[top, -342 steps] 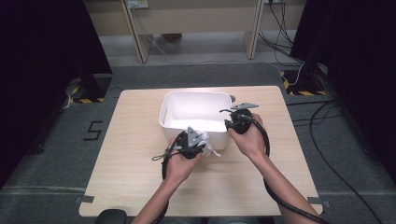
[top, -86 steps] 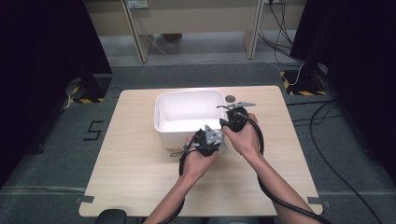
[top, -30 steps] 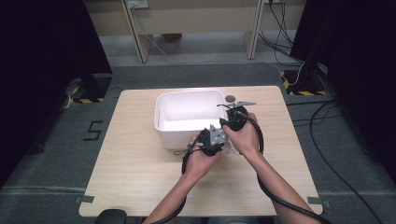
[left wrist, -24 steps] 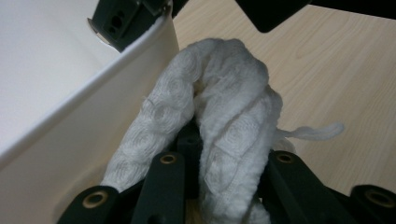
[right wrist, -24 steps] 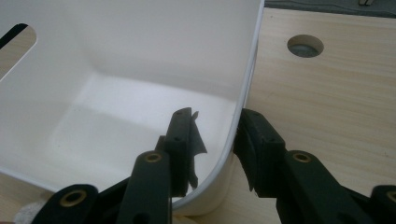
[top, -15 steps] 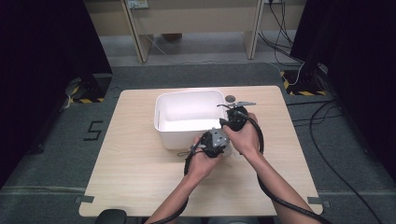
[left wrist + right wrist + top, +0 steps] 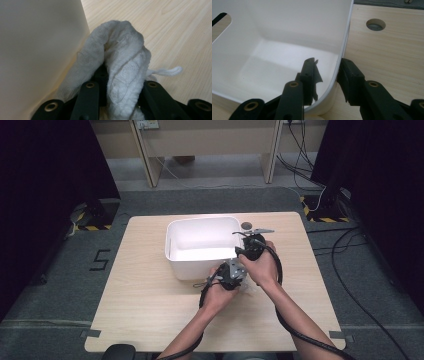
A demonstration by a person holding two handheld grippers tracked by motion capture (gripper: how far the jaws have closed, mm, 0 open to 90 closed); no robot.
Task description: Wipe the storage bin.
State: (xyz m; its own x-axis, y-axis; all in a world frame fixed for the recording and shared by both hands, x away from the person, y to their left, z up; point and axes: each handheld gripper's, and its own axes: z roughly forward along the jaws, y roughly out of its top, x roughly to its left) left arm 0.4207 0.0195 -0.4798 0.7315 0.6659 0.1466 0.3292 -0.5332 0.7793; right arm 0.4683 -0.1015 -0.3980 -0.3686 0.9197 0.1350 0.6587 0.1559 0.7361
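Wooden worktop (image 7: 150,295): my left gripper (image 7: 117,85) fingers clamped on white cloth (image 7: 120,62); right gripper (image 7: 325,75) fingers straddle white tub (image 7: 287,37) wall, w/ contact unclear.

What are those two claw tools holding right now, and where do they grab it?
The left gripper pinches a bunched white cloth at its lower end. The right gripper straddles the white tub's corner wall; actual clamping is unclear.

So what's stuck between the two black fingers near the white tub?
A bunched white cloth, pinched in the left gripper beside the tub, seen in the left gripper view.
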